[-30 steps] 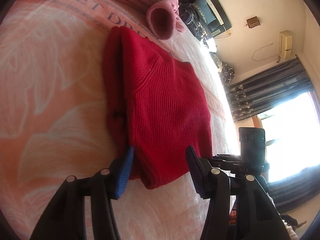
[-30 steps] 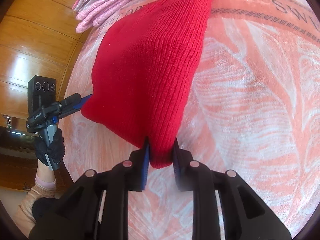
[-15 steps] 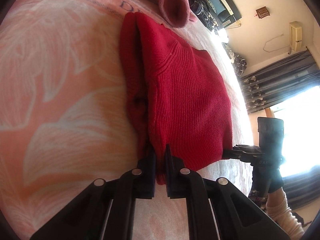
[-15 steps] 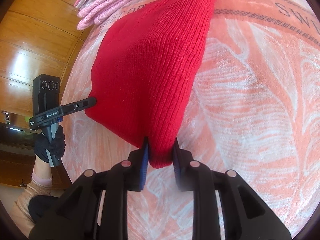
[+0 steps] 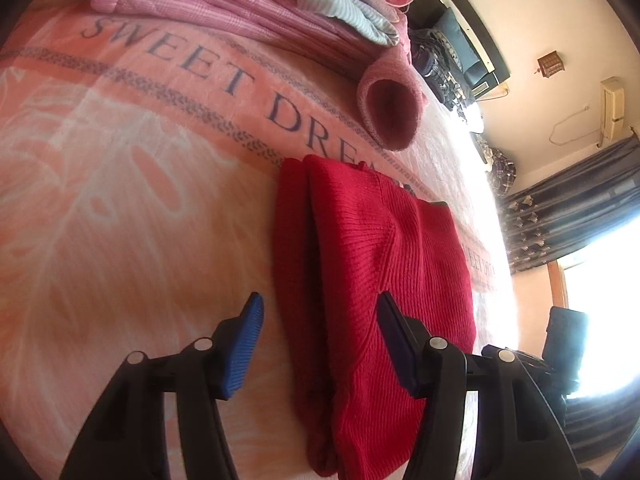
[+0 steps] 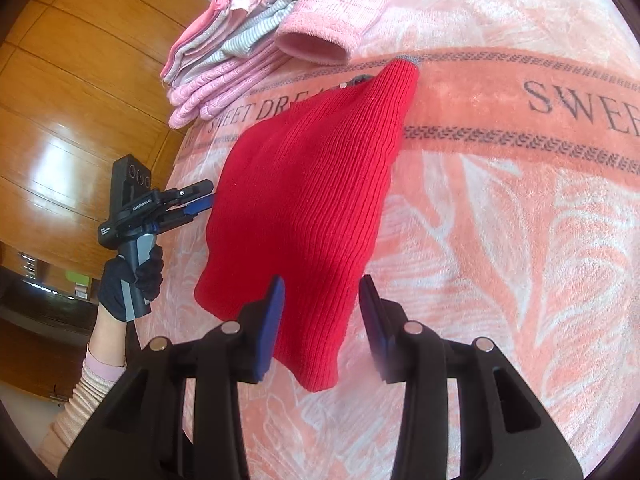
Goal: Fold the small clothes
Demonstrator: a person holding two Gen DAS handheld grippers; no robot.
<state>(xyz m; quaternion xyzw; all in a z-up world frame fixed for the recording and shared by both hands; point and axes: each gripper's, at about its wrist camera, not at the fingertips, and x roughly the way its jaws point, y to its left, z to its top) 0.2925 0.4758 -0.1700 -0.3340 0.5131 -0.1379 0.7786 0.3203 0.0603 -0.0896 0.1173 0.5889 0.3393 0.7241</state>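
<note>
Red sweater [image 5: 360, 280] between spread fingers [image 5: 244, 336]

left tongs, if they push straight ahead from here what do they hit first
Probably the folded red sweater, lying between the open left tongs. Farther along sits the pink cuff, though depth is unclear.

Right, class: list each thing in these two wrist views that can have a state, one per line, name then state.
Left gripper: open, fingers either side of the sweater's edge.
Right gripper: open, straddling a sweater corner.
Red sweater: folded, lying flat on the blanket.
Pink blanket: spread out flat.
Pile of pink and striped clothes: stacked, roughly folded.
Pink sleeve cuff: open end facing the left wrist camera.
</note>
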